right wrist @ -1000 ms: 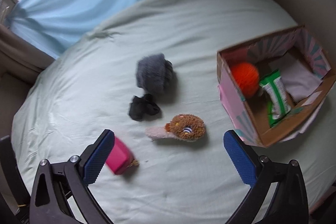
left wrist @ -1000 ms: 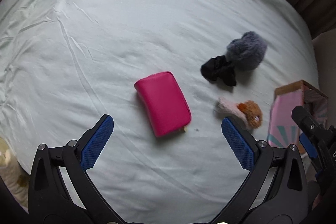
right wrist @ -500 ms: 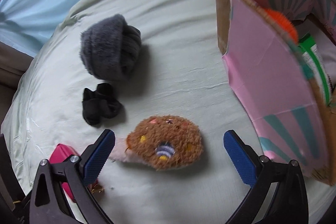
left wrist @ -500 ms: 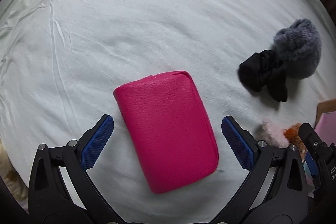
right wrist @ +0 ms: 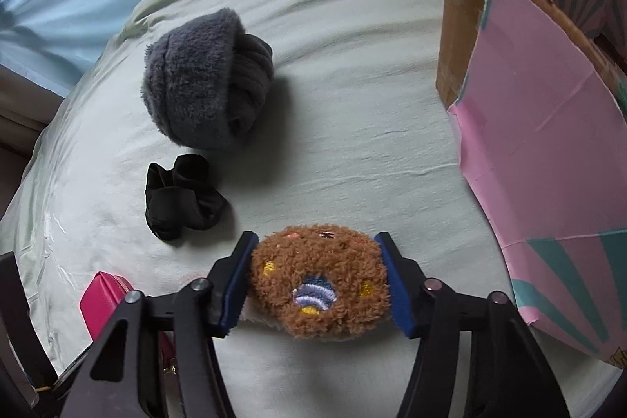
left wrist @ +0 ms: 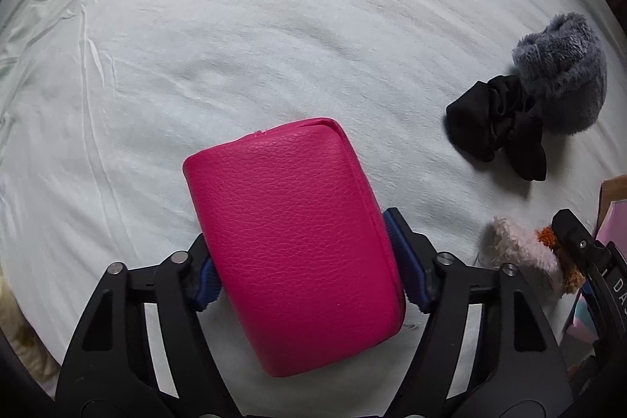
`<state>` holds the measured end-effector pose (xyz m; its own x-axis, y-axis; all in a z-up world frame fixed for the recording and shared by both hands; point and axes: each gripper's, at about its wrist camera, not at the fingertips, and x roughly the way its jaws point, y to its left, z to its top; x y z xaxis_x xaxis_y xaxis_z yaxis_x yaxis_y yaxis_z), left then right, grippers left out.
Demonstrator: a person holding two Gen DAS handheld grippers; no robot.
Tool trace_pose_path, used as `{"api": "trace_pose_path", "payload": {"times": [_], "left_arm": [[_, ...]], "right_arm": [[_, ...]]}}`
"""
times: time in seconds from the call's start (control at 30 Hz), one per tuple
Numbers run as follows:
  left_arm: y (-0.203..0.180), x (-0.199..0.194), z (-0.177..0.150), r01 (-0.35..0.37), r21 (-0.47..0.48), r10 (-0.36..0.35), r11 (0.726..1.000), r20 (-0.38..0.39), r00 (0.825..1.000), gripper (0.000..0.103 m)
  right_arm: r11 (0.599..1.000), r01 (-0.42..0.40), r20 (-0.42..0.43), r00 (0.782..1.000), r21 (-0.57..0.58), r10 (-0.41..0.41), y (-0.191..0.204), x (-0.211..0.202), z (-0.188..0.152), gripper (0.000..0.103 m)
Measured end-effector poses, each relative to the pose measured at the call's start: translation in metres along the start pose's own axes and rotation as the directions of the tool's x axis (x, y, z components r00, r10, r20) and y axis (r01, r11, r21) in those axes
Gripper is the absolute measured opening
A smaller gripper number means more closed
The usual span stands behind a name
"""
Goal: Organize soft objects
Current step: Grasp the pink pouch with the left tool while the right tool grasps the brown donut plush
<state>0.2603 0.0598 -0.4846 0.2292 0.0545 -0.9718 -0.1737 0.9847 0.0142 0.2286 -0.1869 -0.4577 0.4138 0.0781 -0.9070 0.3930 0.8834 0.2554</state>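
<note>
1. Pouch (left wrist: 294,245), pink, lies on the bed (left wrist: 274,26) between the left tool's (left wrist: 309,261) closing blue pads, which touch its sides.
2. Plush toy (right wrist: 319,281), brown, sits between the right tool's (right wrist: 317,285) closing pads, both pressing its fur.
3. Both tools point steeply down.
4. Pouch's long axis runs near-to-far, tilted left.

letters "das" on right gripper (left wrist: 588,253)
</note>
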Motion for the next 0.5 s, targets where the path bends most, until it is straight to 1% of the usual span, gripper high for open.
{"api": "trace_pose_path", "payload": {"times": [0.1,0.23,0.3,0.5], "left_arm": [[-0.005,-0.004,-0.002,0.007,0.015,-0.007,1.0,0.004,1.0,0.06],[0.001,-0.012,0.001,0.027,0.018,-0.027,0.999,0.01,1.0,0.053],[-0.004,-0.02,-0.001,0.036,0.017,-0.036,0.999,0.014,0.999,0.048],[-0.001,-0.05,0.0,0.06,0.029,-0.062,0.998,0.052,0.997,0.043]], "right_arm": [[1.0,0.0,0.008,1.0,-0.017,0.0,0.002,-0.003,-0.002,0.046],[0.999,-0.013,0.024,1.0,-0.033,0.014,0.004,-0.01,-0.004,0.044],[0.999,-0.02,0.038,0.999,-0.038,0.021,0.005,-0.018,-0.005,0.044],[0.998,-0.048,0.087,0.995,-0.04,0.052,0.007,-0.046,-0.008,0.044]]}}
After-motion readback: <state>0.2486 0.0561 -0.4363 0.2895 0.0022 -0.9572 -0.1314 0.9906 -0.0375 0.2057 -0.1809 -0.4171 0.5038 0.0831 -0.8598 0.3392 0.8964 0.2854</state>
